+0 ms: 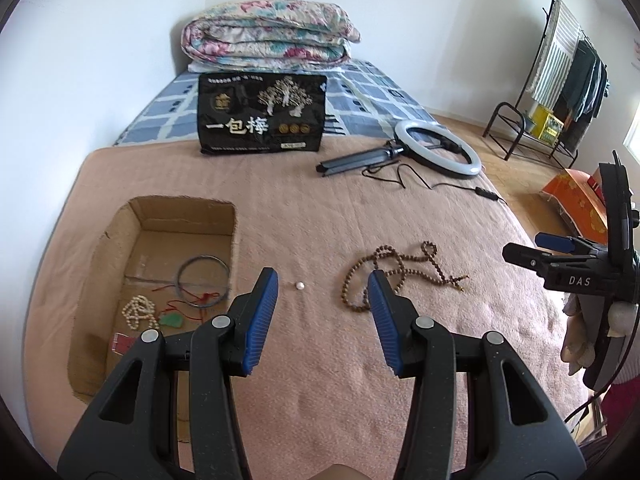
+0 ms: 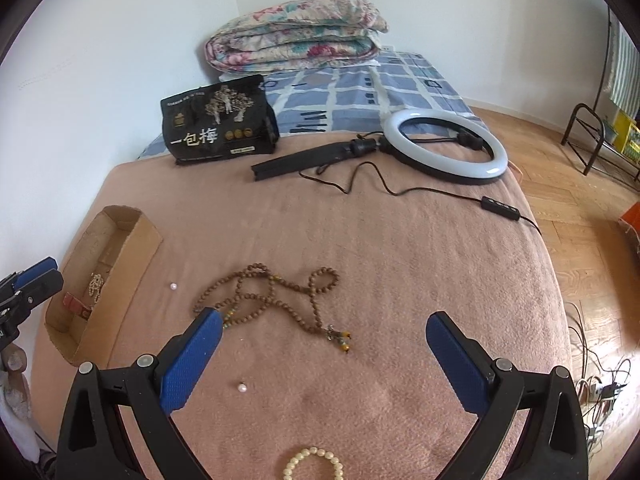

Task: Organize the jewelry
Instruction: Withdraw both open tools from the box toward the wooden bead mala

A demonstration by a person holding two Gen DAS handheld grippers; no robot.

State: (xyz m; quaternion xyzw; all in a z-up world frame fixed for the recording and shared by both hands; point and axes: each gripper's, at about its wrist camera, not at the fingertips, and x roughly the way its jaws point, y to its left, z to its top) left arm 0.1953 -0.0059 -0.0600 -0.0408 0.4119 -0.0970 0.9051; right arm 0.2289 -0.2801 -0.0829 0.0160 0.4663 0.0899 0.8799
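Left wrist view showed a small white pearl (image 1: 299, 285) lying alone on the pink blanket (image 1: 320, 216), just ahead of the left claw (image 1: 323, 285), which was spread wide and held nothing. A long string of brown wooden beads (image 1: 394, 276) lay in loops just to the right of that pearl. To the left sat a cardboard box (image 1: 158, 216), and inside it were a thin bangle (image 1: 203, 280), a white bead bracelet (image 1: 138, 312), a green pendant (image 1: 173, 321) on red cord and a small red thing (image 1: 120, 342). The right claw (image 2: 324, 334) was also spread wide and held nothing. It hung over the blanket near the brown beads. Right wrist view showed a second loose pearl (image 2: 242, 387) between its fingers, and a cream bead bracelet (image 2: 314, 462) near the bottom edge. Farther back lay a ring light (image 2: 444, 148) with its black cord, a black snack bag (image 2: 218, 120) and a folded flowery quilt (image 2: 296, 32) on the blue checked sheet (image 2: 360, 92).
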